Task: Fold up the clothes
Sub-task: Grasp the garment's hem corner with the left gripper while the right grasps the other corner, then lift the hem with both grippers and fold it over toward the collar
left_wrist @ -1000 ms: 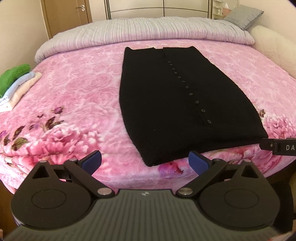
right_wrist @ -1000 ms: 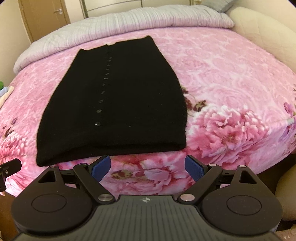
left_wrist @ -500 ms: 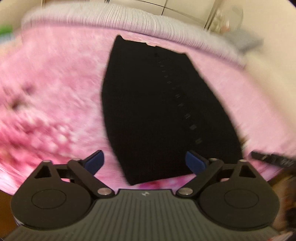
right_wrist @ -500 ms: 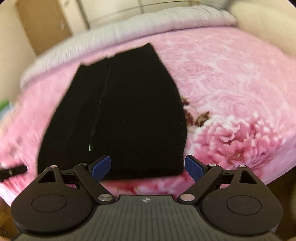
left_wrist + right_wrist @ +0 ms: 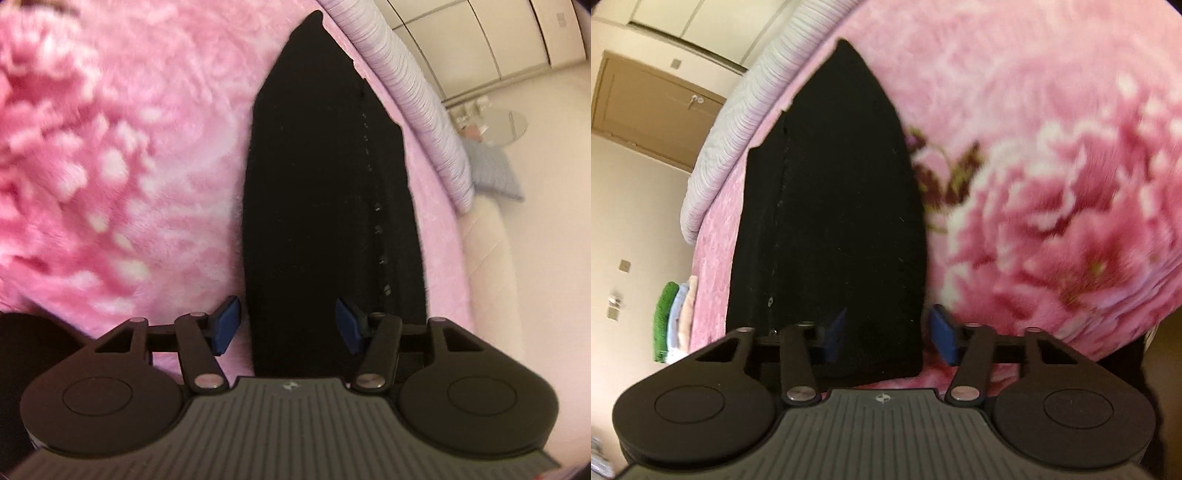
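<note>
- the black garment lies flat on the pink flowered blanket of the bed, already narrowed to a long panel with its row of small buttons running lengthwise; i'd judge it is laid out this way so the near hem can be carried up to the far end.
- the left tongs sit low over the garment's near left corner, one blue pad out over the blanket just beside the cloth edge, the other over the cloth, so the side edge falls between them.
- the right tongs mirror that at the near right corner, one pad over the black knit, the other just past its edge above the pink blanket.
- both pairs of jaws have just been closing and stand about half apart; cloth lies between each, but i see no pad pressing on it, so neither has a grip yet.
- taking both corners at once looks meant to keep the hem straight as it lifts.
- both tongs are tipped so that one pad could slide under the edge, which seems the reason for coming in so low.
- a small stack of folded clothes waits at the bed's far side, likely where this one goes afterwards.
</note>
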`<act>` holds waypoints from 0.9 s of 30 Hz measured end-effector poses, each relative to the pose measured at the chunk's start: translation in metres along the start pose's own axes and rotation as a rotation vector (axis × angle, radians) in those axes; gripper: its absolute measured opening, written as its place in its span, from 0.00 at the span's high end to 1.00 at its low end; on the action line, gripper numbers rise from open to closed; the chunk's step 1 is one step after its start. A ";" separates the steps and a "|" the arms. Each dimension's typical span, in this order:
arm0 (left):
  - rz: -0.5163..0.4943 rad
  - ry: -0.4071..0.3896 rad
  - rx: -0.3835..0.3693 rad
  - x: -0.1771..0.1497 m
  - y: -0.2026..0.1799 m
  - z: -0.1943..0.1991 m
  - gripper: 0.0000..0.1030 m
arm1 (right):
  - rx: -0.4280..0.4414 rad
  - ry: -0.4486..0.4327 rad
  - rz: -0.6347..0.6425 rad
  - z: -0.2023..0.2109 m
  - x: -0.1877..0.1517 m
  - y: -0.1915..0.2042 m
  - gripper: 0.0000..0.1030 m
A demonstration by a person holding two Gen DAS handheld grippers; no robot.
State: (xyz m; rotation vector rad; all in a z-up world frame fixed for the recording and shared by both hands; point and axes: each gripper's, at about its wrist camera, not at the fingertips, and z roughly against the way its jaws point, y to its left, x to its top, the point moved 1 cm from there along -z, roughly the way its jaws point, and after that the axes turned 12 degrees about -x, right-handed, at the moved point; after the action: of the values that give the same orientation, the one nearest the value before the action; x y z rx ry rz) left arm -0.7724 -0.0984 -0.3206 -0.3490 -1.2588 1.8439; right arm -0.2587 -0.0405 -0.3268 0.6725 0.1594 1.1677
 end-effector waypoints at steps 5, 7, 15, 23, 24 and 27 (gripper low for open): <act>0.040 0.011 -0.061 0.010 0.008 -0.010 0.50 | 0.047 0.027 -0.028 -0.010 0.011 -0.003 0.55; 0.043 0.013 -0.083 0.010 0.009 -0.013 0.50 | 0.073 0.032 -0.030 -0.012 0.015 -0.005 0.56; 0.099 0.029 -0.147 -0.001 0.025 -0.026 0.92 | 0.173 0.023 -0.097 -0.029 0.011 -0.007 0.84; -0.067 -0.025 -0.204 -0.005 -0.007 0.012 0.93 | 0.205 -0.076 -0.088 0.023 -0.010 0.003 0.89; -0.082 -0.023 -0.205 -0.008 -0.009 0.018 0.93 | 0.209 -0.082 -0.088 0.028 -0.015 0.005 0.89; -0.088 -0.018 -0.206 -0.021 -0.008 0.038 0.93 | 0.214 -0.089 -0.089 0.043 -0.035 0.007 0.89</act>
State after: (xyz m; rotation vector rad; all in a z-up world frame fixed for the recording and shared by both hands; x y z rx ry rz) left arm -0.7804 -0.1371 -0.3011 -0.3826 -1.4586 1.6510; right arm -0.2594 -0.0877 -0.2959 0.8956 0.2395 1.0418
